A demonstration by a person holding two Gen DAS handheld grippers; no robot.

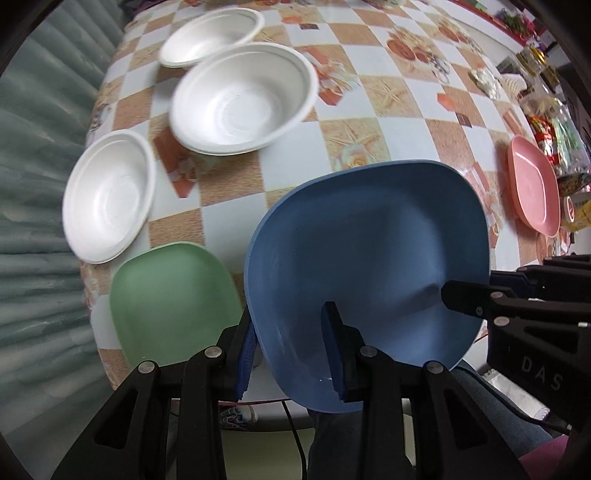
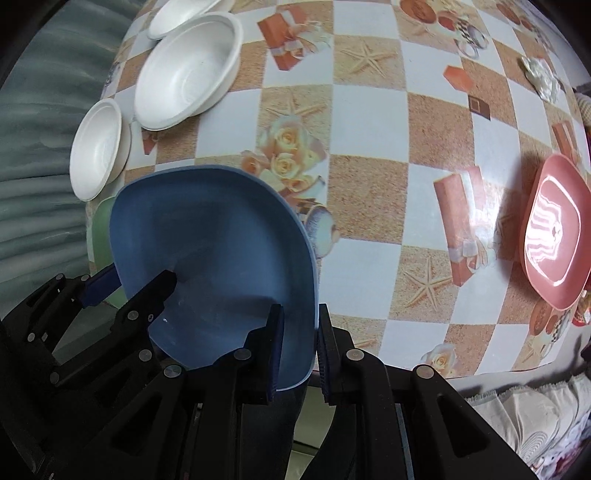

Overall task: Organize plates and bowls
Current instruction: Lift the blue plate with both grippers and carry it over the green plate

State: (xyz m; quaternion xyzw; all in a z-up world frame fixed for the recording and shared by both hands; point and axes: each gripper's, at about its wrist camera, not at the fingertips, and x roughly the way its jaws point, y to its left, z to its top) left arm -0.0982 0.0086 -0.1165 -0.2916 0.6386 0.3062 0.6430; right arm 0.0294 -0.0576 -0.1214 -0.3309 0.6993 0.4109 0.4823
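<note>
A blue squarish plate (image 1: 369, 251) (image 2: 214, 251) is held over the table's near edge by both grippers. My left gripper (image 1: 291, 350) (image 2: 131, 284) is shut on its near-left rim, one finger inside the plate and one under it. My right gripper (image 2: 300, 347) (image 1: 454, 295) is shut on its right rim. A green plate (image 1: 173, 302) (image 2: 101, 221) lies on the table just left of the blue one. A pink plate (image 1: 533, 184) (image 2: 557, 236) lies at the far right. Three white bowls (image 1: 243, 98) (image 1: 109, 195) (image 1: 218, 33) stand apart at the left; all three bowls (image 2: 188, 70) (image 2: 99, 147) (image 2: 184, 14) show in the right wrist view too.
The table (image 2: 369, 118) wears a checked cloth with roses, starfish and gift boxes. Snack packets and jars (image 1: 546, 122) crowd its far right edge. A grey-green curtain (image 1: 33, 184) hangs past the left edge. Dark trousers (image 1: 332, 443) and cables show below the near edge.
</note>
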